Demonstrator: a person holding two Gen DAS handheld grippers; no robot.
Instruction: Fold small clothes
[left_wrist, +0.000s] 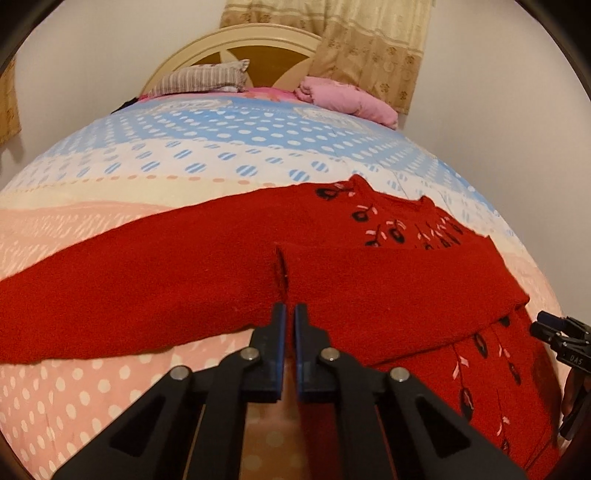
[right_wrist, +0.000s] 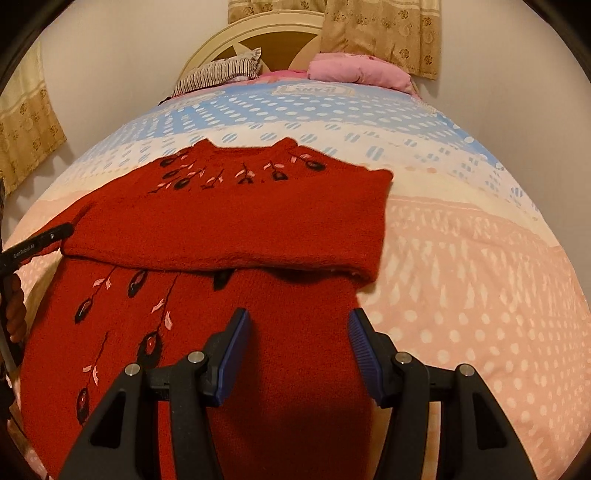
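A red knit sweater (right_wrist: 236, 218) with black and pink flower embroidery lies flat on the bed, neck away from me. One sleeve is folded across the chest; the other sleeve (left_wrist: 129, 269) stretches out to the left. My left gripper (left_wrist: 291, 314) is shut on the sweater's near edge, where that outstretched sleeve meets the body. My right gripper (right_wrist: 299, 332) is open above the lower right of the sweater's body, its blue pads (right_wrist: 236, 350) holding nothing. The left tool's black frame (right_wrist: 40, 242) and a hand show at the left edge of the right wrist view.
The bed's quilt (right_wrist: 461, 280) is dotted, in pink, cream and blue bands, with bare quilt to the right of the sweater. At the head are a striped pillow (right_wrist: 221, 72), a pink pillow (right_wrist: 358, 72) and a cream headboard (left_wrist: 236, 40). Beige curtains (left_wrist: 373, 48) hang behind.
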